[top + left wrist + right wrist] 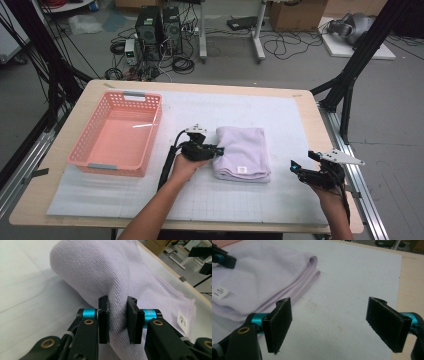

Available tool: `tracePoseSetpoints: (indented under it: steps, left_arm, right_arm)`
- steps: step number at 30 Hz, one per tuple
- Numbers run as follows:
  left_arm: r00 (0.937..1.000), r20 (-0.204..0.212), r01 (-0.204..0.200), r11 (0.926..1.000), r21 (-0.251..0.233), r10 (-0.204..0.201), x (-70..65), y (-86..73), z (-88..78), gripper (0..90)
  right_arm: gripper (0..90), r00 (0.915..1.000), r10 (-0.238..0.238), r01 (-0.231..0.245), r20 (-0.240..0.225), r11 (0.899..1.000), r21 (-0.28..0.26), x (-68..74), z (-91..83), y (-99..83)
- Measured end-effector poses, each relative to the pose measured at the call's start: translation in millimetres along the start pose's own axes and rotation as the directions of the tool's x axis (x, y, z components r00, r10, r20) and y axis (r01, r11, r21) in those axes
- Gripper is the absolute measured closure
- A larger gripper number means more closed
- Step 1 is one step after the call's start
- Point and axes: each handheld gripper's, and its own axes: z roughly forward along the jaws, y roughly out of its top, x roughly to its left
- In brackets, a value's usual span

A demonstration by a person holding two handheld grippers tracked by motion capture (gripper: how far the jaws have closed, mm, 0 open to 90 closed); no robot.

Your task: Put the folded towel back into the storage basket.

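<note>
My left gripper (220,150) is clenched on the folded lilac terry-cloth towel (243,152); in the left gripper view its two black pads (103,320) pinch a ridge of the cloth (100,272) between them, the jaws narrowed to a slim gap packed with fabric. My right gripper (294,167) is released, its jaws spread wide over bare mat in the right gripper view (332,325), touching nothing, and it sits well apart from the towel's right edge.

The towel lies folded in several layers, with stacked edges showing at the corner (312,267) and a small white label (242,169) near its front edge. It rests on the white gridded mat (280,120), just right of the pink plastic mesh basket (116,132).

I count one towel, one basket, one mat and two grippers.
</note>
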Motion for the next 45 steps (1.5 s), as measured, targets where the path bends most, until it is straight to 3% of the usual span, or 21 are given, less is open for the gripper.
tracePoseSetpoints:
  steps: [4,12,16,18,21,24,29,32,35,38,42,45]
  left_arm:
    - [0.9997,-0.024,-0.009,0.9999,-0.007,0.008,9.5,-1.4,-14.4,74.4]
    - [0.9975,-0.069,0.01,0.9994,-0.034,-0.012,26.8,-5.2,-40.4,74.4]
    - [0.996,-0.088,0.011,0.9993,-0.035,-0.014,32.5,-9.6,-46.1,73.4]
    - [0.9927,-0.119,0.013,0.9989,-0.044,-0.018,32.1,-12.0,-45.9,64.4]
    - [0.9848,-0.17,0.021,0.9954,-0.093,-0.037,32.2,-11.8,-49.6,32.5]
    - [0.9807,-0.192,0.019,0.9936,-0.111,-0.04,29.9,-11.3,-53.1,26.6]
    - [0.9828,-0.178,0.028,0.992,-0.123,-0.05,28.2,-11.4,-49.3,18.8]
    - [0.9819,-0.182,0.033,0.9927,-0.116,-0.053,28.4,-11.5,-42.3,18.8]
    - [0.9801,-0.182,0.063,0.9938,-0.091,-0.079,29.8,-11.9,-34.0,18.8]
    - [0.9722,-0.212,0.093,0.9951,-0.034,-0.098,29.3,-11.4,-22.2,26.6]
    - [0.9817,-0.179,0.066,0.9978,0.009,-0.063,25.2,-8.3,-14.3,27.4]
    - [0.9802,-0.194,0.043,0.9989,0.021,-0.038,22.7,-8.0,-12.6,32.5]
  right_arm:
    - [19.6,1.0,-0.003,0.003,-0.001,1.0,0.0,0.6,0.2,0.2]
    - [19.7,1.0,-0.008,0.008,-0.005,1.0,0.004,1.5,1.9,0.1]
    - [19.7,0.9999,-0.008,0.008,-0.007,1.0,0.006,2.4,2.5,0.2]
    - [19.7,0.9999,-0.014,0.014,-0.007,1.0,0.006,2.5,3.1,0.1]
    - [19.7,0.9999,-0.01,0.01,-0.01,1.0,0.011,3.6,3.8,0.1]
    - [19.6,0.9999,-0.007,0.007,-0.012,1.0,0.014,4.4,4.3,0.2]
    - [19.6,0.9997,-0.022,0.022,-0.014,1.0,0.013,5.3,5.8,0.5]
    - [19.6,0.9998,-0.012,0.012,-0.017,1.0,0.019,6.7,5.6,0.6]
    - [19.7,0.9996,-0.024,0.024,-0.016,1.0,0.017,6.3,6.4,0.6]
    - [19.6,0.9996,-0.021,0.022,-0.02,1.0,0.019,7.0,6.8,0.6]
    - [19.7,0.9996,-0.024,0.024,-0.018,1.0,0.018,6.6,6.8,0.7]
    - [19.7,0.9996,-0.022,0.022,-0.019,1.0,0.017,6.9,7.0,0.9]
